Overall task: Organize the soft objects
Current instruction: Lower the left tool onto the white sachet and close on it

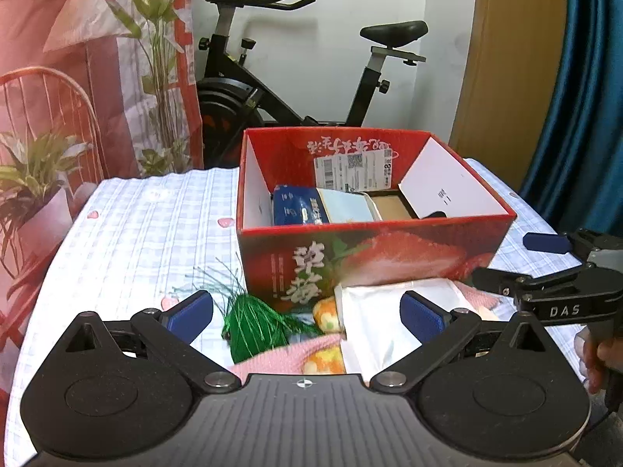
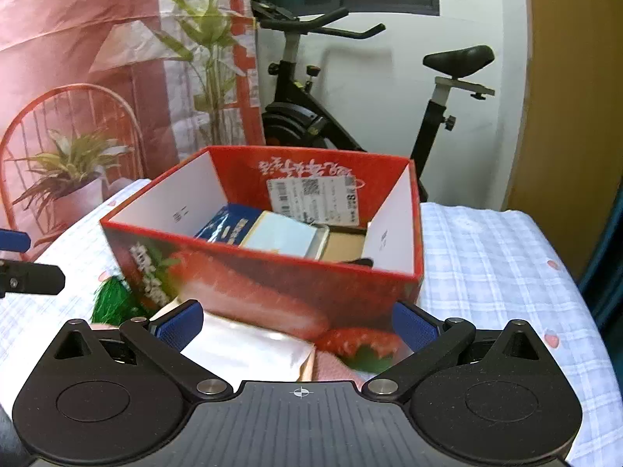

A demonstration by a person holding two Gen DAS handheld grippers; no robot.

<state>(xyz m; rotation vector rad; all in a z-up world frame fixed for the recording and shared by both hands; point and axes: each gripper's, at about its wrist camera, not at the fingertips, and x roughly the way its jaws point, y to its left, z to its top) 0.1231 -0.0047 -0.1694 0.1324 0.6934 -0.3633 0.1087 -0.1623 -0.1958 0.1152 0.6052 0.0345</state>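
Note:
A red strawberry box (image 1: 350, 257) stands open on the table; it also shows in the right wrist view (image 2: 241, 288). Inside lie a blue tissue pack (image 1: 294, 204) and a pale blue packet (image 1: 344, 204). In front of the box lie a white plastic packet (image 1: 373, 323), a pink cloth with orange and yellow spots (image 1: 311, 354) and a green tinsel ball (image 1: 253, 323). My left gripper (image 1: 307, 317) is open and empty just above these. My right gripper (image 2: 298, 325) is open and empty over the white packet (image 2: 249, 350).
The table wears a blue checked cloth (image 1: 136, 233). An exercise bike (image 1: 272, 78) stands behind the table. A printed red backdrop (image 1: 78, 58) hangs at left. The right gripper (image 1: 560, 292) shows at the right edge of the left wrist view.

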